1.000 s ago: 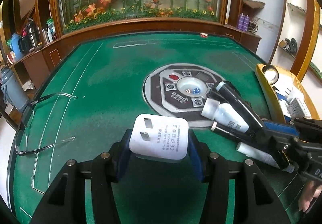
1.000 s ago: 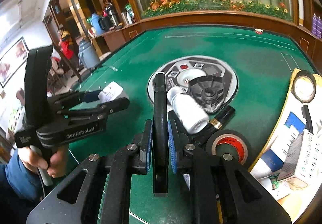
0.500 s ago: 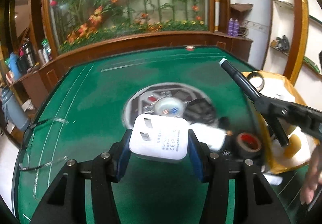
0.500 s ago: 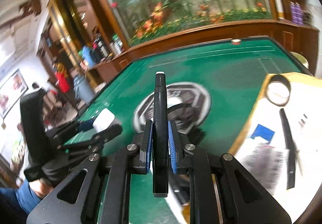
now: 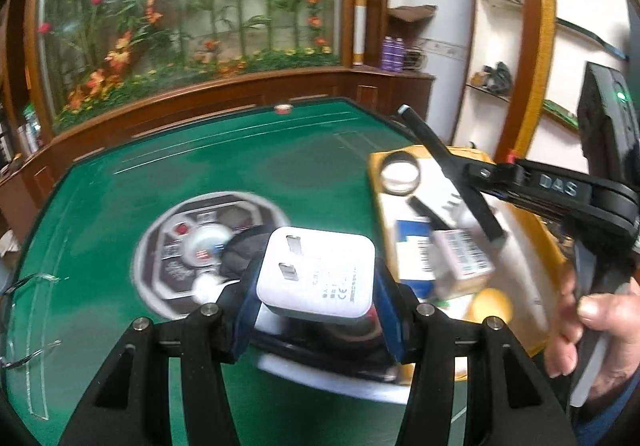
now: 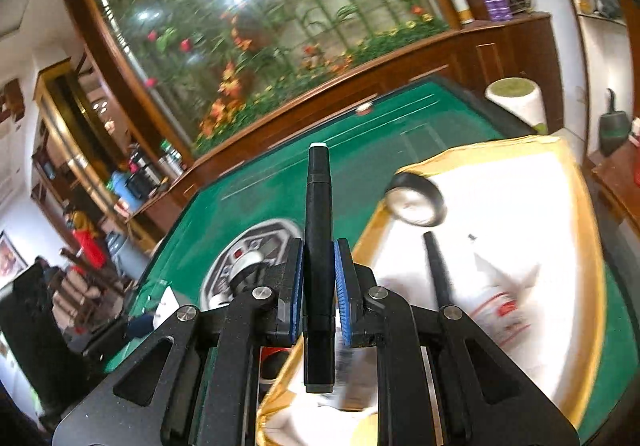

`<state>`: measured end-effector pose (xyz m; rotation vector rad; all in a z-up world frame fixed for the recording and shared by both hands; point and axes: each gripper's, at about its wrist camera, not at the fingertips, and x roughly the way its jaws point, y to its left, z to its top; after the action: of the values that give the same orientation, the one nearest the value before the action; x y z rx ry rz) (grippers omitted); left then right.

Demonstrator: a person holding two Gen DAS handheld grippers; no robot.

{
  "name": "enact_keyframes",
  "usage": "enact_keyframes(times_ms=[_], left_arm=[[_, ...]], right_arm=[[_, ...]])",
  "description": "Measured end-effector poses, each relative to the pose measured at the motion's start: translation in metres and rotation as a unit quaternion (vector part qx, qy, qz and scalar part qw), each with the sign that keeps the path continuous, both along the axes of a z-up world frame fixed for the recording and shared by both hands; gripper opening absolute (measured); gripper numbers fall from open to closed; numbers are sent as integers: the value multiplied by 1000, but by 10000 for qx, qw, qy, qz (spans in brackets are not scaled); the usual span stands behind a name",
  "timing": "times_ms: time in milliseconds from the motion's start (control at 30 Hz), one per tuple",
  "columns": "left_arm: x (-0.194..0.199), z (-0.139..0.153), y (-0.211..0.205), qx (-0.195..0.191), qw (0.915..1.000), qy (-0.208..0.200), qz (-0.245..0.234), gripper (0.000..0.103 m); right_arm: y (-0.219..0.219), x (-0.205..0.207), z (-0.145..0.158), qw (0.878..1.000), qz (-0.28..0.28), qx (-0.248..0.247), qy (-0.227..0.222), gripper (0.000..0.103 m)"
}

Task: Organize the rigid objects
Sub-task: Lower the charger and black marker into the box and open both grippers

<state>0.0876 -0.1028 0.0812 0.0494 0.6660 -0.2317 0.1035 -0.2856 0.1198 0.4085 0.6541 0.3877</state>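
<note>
My left gripper (image 5: pixel 316 286) is shut on a white plug adapter (image 5: pixel 318 278), held above the green table (image 5: pixel 200 173) near the yellow tray's left edge. My right gripper (image 6: pixel 318 286) is shut on a black marker pen (image 6: pixel 318 230) that sticks out forward past the blue pads. In the left wrist view the right gripper (image 5: pixel 480 185) hangs over the yellow tray (image 5: pixel 536 242) with the marker (image 5: pixel 448 165) slanting up to the left, a hand (image 5: pixel 588 326) on its handle. The yellow tray (image 6: pixel 580 246) holds a tape roll (image 6: pixel 416 199) and another black pen (image 6: pixel 438 266).
A round control panel (image 5: pixel 208 242) sits mid-table with a black disc and a white bottle (image 5: pixel 206 290) near it. Glasses (image 5: pixel 24 326) lie at the left edge. Boxes (image 5: pixel 460 262) and a tape roll (image 5: pixel 398 175) fill the tray. A wooden rim borders the table.
Both grippers have swung to the right with their loads, from over the table's middle to the yellow tray. The right gripper has rolled, tilting its view. Neither grip has changed.
</note>
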Motion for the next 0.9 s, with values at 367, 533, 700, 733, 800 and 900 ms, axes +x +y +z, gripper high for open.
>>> enact_keyframes(times_ms=[367, 533, 700, 733, 800, 900], left_arm=[[-2, -10, -59, 123, 9970, 198, -733, 53], [1, -7, -52, 131, 9984, 124, -538, 53], [9, -10, -49, 145, 9987, 178, -447, 53], [12, -11, -50, 125, 9987, 233, -439, 53], [16, -15, -58, 96, 9978, 378, -541, 53], [15, -17, -76, 189, 9962, 395, -754, 53]], right_arm=[[-55, 0, 1, 9928, -1121, -320, 273, 14], [-62, -5, 11, 9896, -1318, -548, 160, 14], [-69, -6, 15, 9879, -1408, -640, 142, 14], [-69, -8, 15, 9876, -1420, -651, 142, 14], [-73, -8, 16, 9867, -1469, -682, 151, 14], [-73, -9, 15, 9855, -1521, -734, 153, 14]])
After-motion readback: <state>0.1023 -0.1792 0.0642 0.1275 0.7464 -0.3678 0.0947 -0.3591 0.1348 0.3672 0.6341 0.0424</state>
